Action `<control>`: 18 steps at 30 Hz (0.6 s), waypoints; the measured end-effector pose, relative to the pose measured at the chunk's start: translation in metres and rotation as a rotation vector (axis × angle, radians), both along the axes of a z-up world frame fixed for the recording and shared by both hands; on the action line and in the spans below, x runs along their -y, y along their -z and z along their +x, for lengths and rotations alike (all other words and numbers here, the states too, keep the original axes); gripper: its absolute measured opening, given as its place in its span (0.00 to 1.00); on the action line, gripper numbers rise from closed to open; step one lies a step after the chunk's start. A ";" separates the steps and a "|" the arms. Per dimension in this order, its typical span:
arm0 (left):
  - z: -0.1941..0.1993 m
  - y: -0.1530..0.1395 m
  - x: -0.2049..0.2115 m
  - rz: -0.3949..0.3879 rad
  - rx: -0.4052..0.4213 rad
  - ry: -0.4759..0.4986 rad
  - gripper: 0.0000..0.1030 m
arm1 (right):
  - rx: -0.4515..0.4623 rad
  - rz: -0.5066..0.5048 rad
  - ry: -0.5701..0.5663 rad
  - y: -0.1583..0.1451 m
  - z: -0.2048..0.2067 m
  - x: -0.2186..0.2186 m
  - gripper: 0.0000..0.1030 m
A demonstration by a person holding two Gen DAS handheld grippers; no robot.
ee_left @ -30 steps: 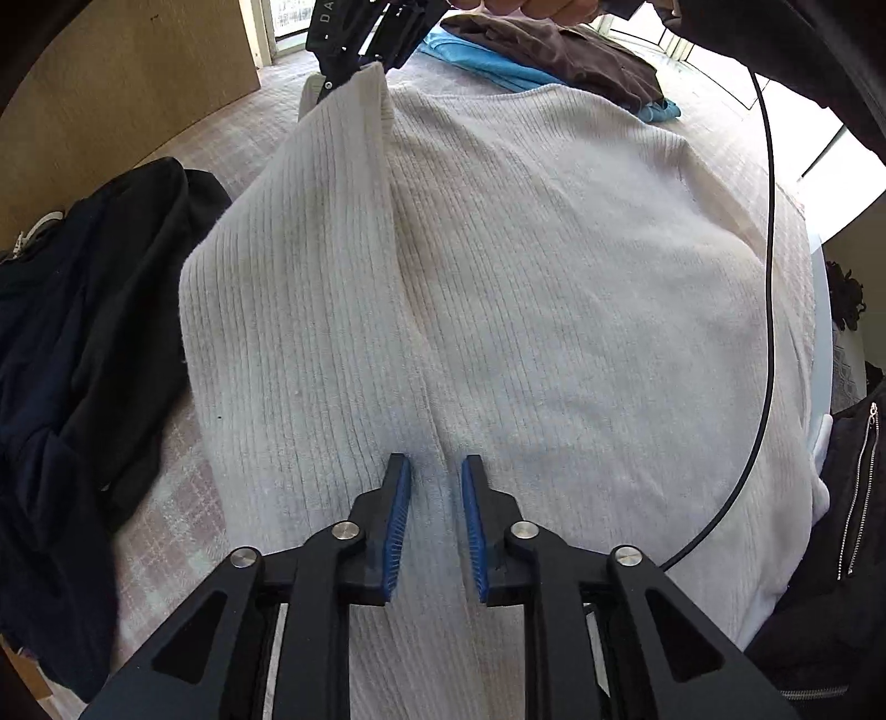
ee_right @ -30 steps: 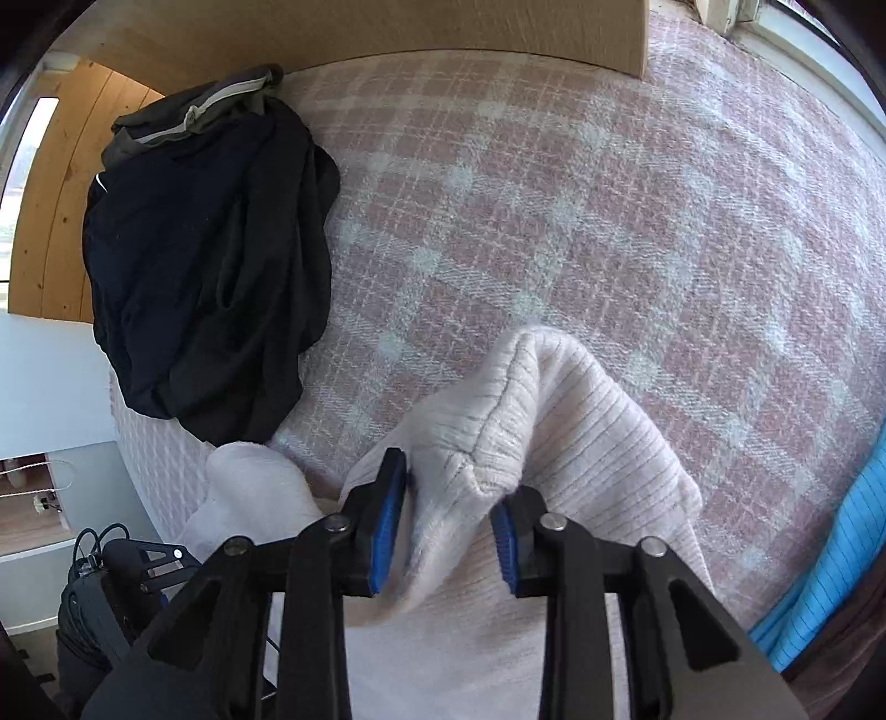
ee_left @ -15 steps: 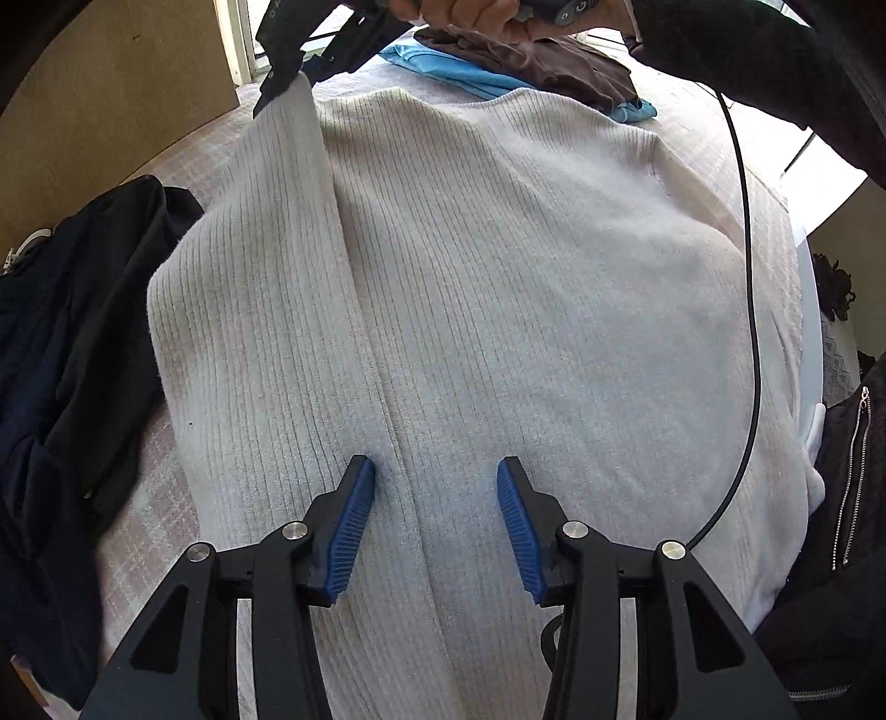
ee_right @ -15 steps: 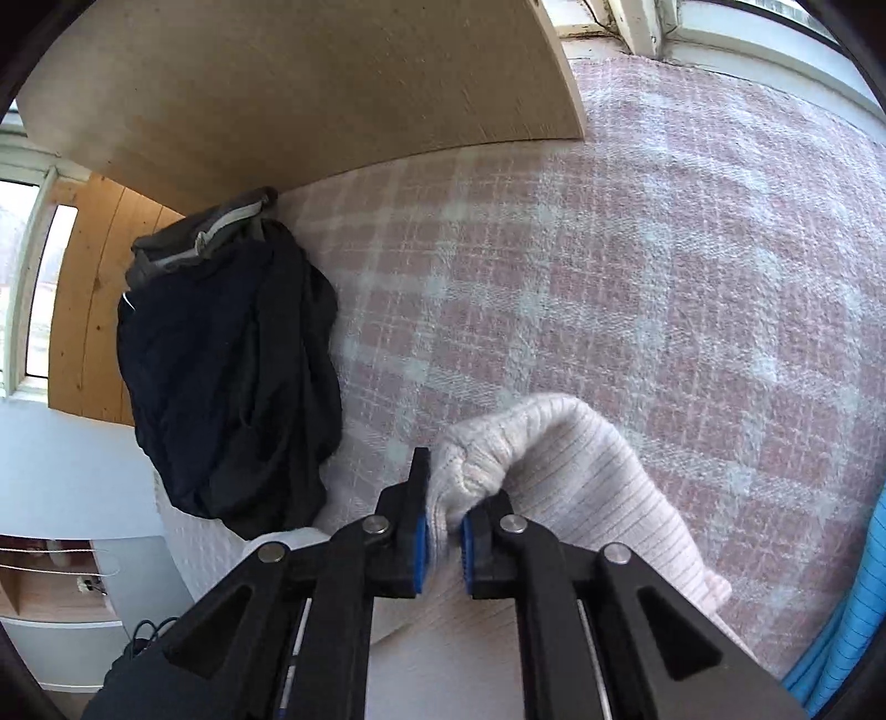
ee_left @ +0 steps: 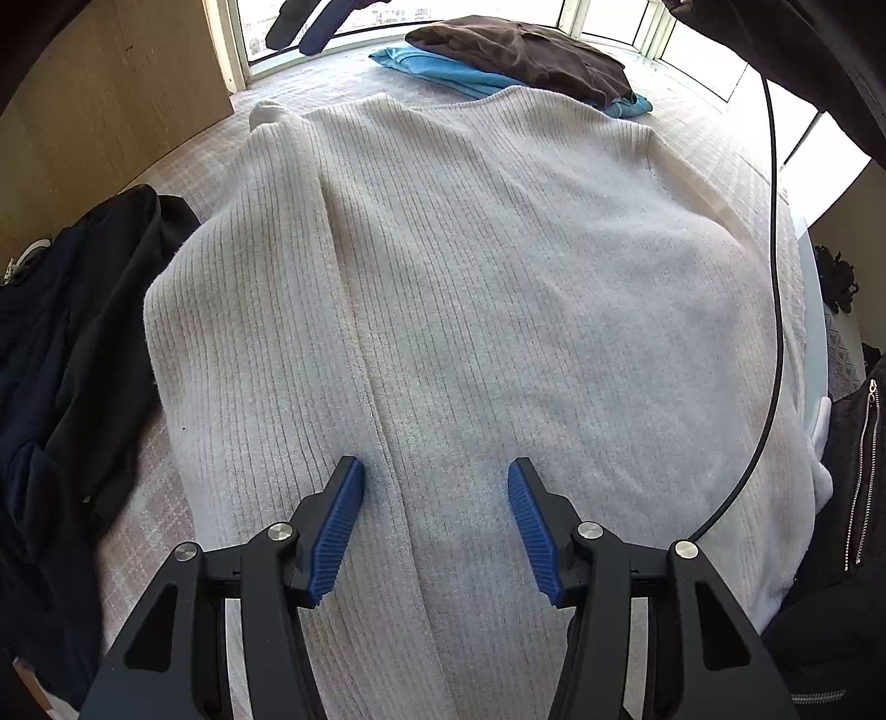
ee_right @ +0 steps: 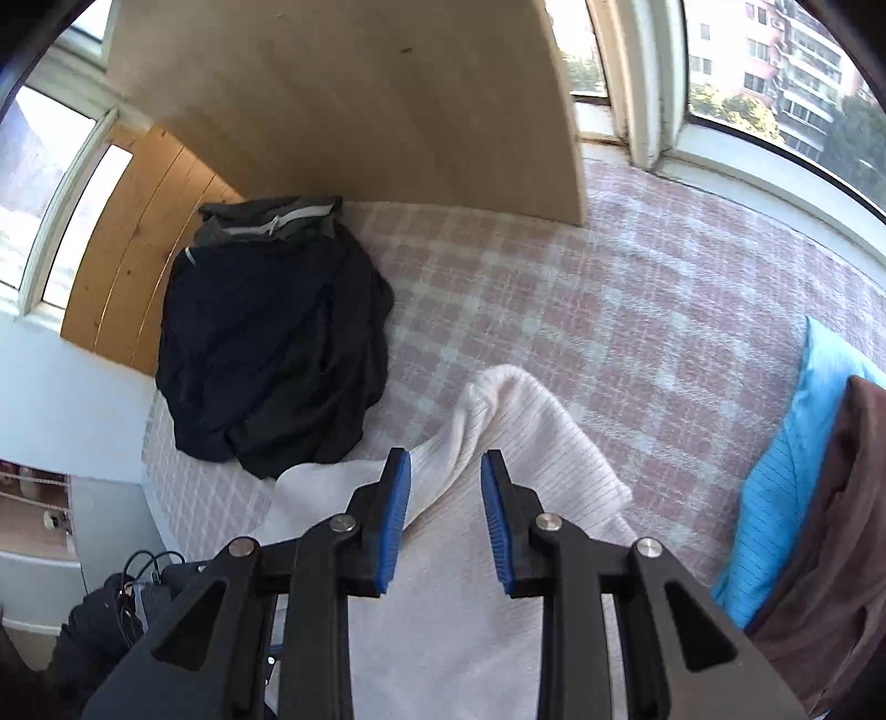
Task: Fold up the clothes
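Cream ribbed sweater [ee_left: 470, 288]; pink-white plaid blanket [ee_right: 637, 310]; blue shirt [ee_left: 443, 69]; brown garment [ee_left: 515, 50]

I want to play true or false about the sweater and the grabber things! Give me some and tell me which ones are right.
1. The white sweater lies spread on the checked blanket. True.
2. The left gripper is pinching the sweater. False: its jaws are wide open, holding nothing.
3. A brown garment lies on top of a blue one. True.
4. The right gripper is shut tight on the sleeve. False: it is open, above the sleeve.
5. The dark clothes pile sits on the sweater. False: it sits beside it.
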State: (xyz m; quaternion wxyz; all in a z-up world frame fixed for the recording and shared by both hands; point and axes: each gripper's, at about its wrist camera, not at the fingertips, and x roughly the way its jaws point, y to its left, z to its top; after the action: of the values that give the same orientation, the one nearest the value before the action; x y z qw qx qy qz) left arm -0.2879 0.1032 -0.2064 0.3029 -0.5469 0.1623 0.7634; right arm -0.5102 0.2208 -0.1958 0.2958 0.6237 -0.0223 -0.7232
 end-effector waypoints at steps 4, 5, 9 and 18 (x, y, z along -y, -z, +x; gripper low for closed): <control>0.001 -0.001 0.003 0.004 0.003 -0.016 0.50 | 0.037 0.092 -0.160 0.048 0.019 0.054 0.26; 0.002 -0.001 0.004 0.005 0.003 -0.023 0.50 | 0.029 0.128 -0.175 0.061 0.019 0.065 0.25; 0.011 -0.015 0.027 0.006 0.031 -0.117 0.35 | 0.047 0.134 -0.152 0.062 0.001 0.068 0.23; 0.106 -0.048 0.153 -0.082 0.145 -0.444 0.38 | -0.200 0.292 -0.501 0.006 0.028 0.126 0.32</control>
State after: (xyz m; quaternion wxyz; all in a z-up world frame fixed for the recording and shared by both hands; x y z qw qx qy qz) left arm -0.1822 -0.0493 -0.1586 0.1158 -0.6345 0.0469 0.7628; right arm -0.4825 0.0947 -0.2016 0.3728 0.5714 0.2657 -0.6811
